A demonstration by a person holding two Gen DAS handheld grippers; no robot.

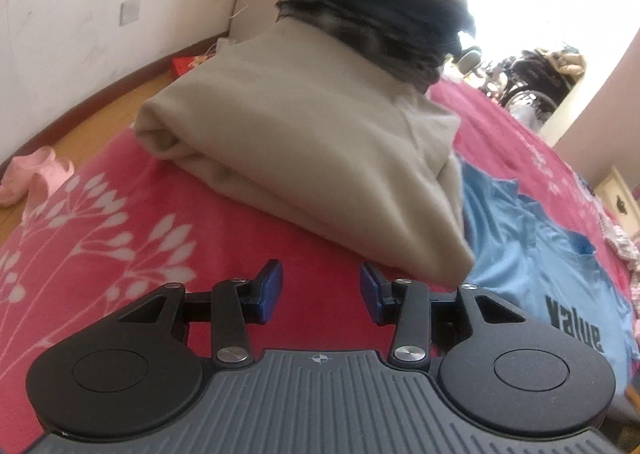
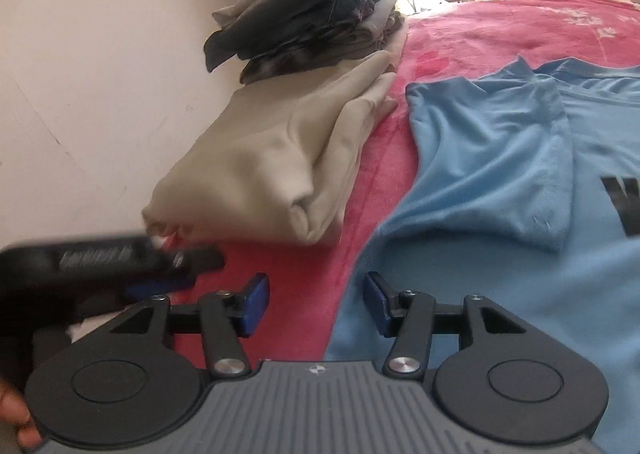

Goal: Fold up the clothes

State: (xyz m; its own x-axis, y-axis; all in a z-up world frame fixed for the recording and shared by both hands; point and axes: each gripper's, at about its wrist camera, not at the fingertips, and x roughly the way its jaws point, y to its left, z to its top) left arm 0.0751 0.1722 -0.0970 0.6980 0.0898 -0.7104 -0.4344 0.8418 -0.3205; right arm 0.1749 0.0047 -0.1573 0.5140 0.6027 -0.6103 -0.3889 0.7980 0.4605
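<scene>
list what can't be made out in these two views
- Blue t-shirt: right wrist view's edge cuts off its black print.
- Beige folded garment: far end hidden under the clothes stack, left wrist view.
- Left gripper: motion-blurred in the right wrist view.

- The blanket [image 1: 168,189] is bright pink-red with white leaf shapes.
- The folded cloth [image 1: 304,141] is plain beige.
- The T-shirt [image 2: 500,181] is light blue with black letters.
- The stack of clothes [image 2: 304,17] is grey, black and dark blue.
- The gripper pads [image 1: 272,290] are dark blue.
</scene>
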